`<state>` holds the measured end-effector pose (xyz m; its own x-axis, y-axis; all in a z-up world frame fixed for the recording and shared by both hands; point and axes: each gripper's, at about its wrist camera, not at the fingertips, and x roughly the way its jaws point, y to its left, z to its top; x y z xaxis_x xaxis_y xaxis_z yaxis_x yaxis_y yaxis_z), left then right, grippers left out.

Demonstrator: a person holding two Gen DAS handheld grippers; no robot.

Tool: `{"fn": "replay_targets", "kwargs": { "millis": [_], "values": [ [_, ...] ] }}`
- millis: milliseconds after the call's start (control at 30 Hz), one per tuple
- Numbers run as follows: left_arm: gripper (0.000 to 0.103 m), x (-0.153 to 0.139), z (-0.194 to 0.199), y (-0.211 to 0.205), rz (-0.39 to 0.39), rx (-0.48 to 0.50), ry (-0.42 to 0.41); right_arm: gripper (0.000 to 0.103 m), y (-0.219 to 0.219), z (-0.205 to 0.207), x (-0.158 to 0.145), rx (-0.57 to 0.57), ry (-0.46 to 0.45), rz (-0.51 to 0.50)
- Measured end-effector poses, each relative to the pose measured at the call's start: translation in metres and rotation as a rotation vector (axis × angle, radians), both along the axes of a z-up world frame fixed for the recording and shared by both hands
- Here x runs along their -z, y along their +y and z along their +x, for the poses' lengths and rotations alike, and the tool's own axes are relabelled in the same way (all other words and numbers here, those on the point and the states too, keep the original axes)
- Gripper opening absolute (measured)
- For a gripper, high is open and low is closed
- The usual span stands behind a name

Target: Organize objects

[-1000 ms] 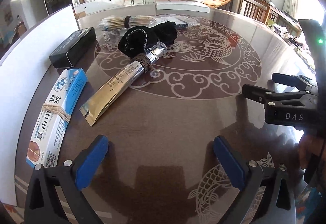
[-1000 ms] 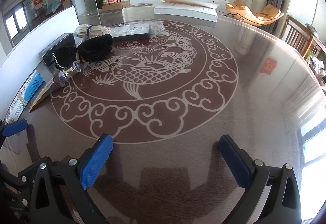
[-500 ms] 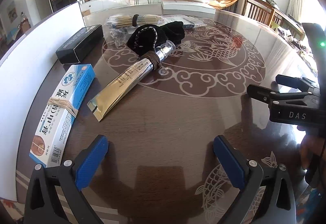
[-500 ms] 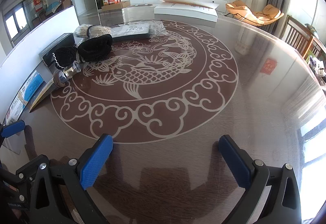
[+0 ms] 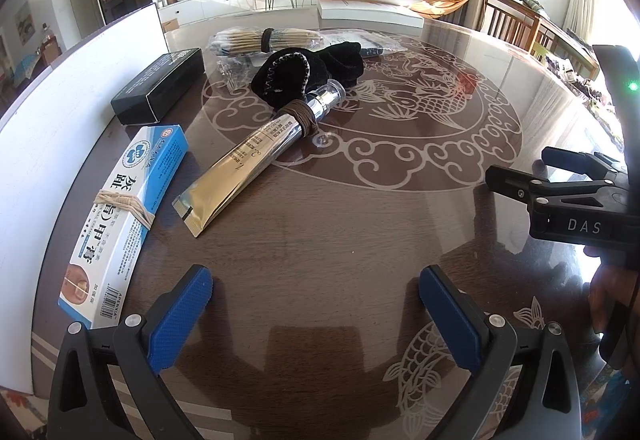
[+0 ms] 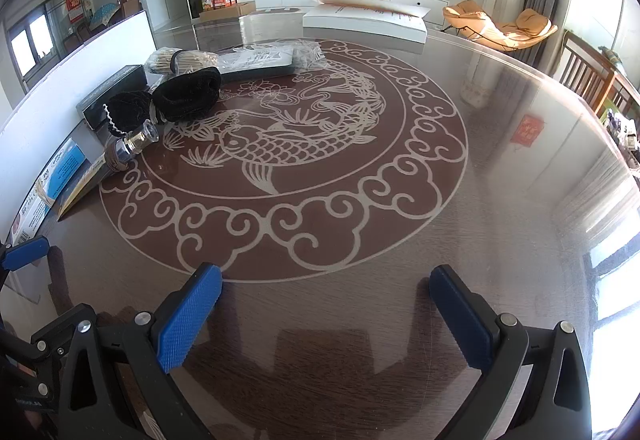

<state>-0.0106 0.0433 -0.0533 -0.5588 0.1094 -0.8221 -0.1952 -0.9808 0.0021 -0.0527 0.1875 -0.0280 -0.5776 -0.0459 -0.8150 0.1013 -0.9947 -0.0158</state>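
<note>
Left gripper (image 5: pixel 316 312): jaws spread wide, blue pads (image 5: pixel 180 314) apart, nothing between them, held low over the table (image 5: pixel 340 240). Right gripper (image 6: pixel 326 314): jaws likewise spread wide and empty, above bare table surface just short of the fish medallion (image 6: pixel 280 148). The right gripper also shows at the right edge of the left wrist view, well apart from the objects. All task objects lie on the left side of the medallion. The gold tube (image 5: pixel 256 156) lies flat across the medallion's left rim, flat crimped end nearest the left gripper, clear cap pointing away; a brown band (image 5: pixel 303 116) wraps its neck. The black pouch (image 5: pixel 308 70) rests at the tube's cap end, touching it. Left of the tube, outside the medallion, lies the blue-and-white box (image 5: pixel 124 216), bound with a rubber band (image 5: pixel 124 204), near the left gripper's left finger but not touching it. Beyond that box, also left of the medallion, is the black box (image 5: pixel 160 84). Behind the pouch, at the medallion's far-left rim, lies a bagged bundle of sticks (image 5: pixel 264 38), with a flat clear packet (image 6: pixel 260 62) beside it. A white board (image 5: pixel 60 88) stands along the table edge, left of both boxes.
</note>
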Motion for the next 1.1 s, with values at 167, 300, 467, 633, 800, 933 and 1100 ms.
{"fn": "replay_targets", "kwargs": {
  "millis": [167,300,467,633,800,933,1100],
  "values": [
    [0.103,0.000,0.003,-0.003,-0.001,-0.007,-0.011,0.103,0.000,0.000,0.000,0.000,0.000,0.000],
    [0.103,0.000,0.007,-0.006,0.000,-0.013,-0.017,0.103,0.000,0.000,0.000,0.000,0.000,0.000],
    [0.103,-0.001,0.007,-0.009,-0.003,-0.029,-0.031,0.103,0.000,0.000,0.000,0.000,0.000,0.000],
    [0.103,-0.038,0.017,-0.042,0.062,-0.129,0.124,0.103,0.000,0.000,0.000,0.000,0.000,0.000],
    [0.103,-0.045,-0.018,-0.093,-0.013,-0.205,0.105,0.103,0.000,0.000,0.000,0.000,0.000,0.000],
    [0.103,-0.026,-0.040,-0.117,0.018,-0.198,-0.005,0.103,0.000,0.000,0.000,0.000,0.000,0.000],
    [0.094,-0.008,-0.040,-0.111,-0.031,-0.172,-0.026,0.103,0.000,0.000,0.000,0.000,0.000,0.000]
  ]
}}
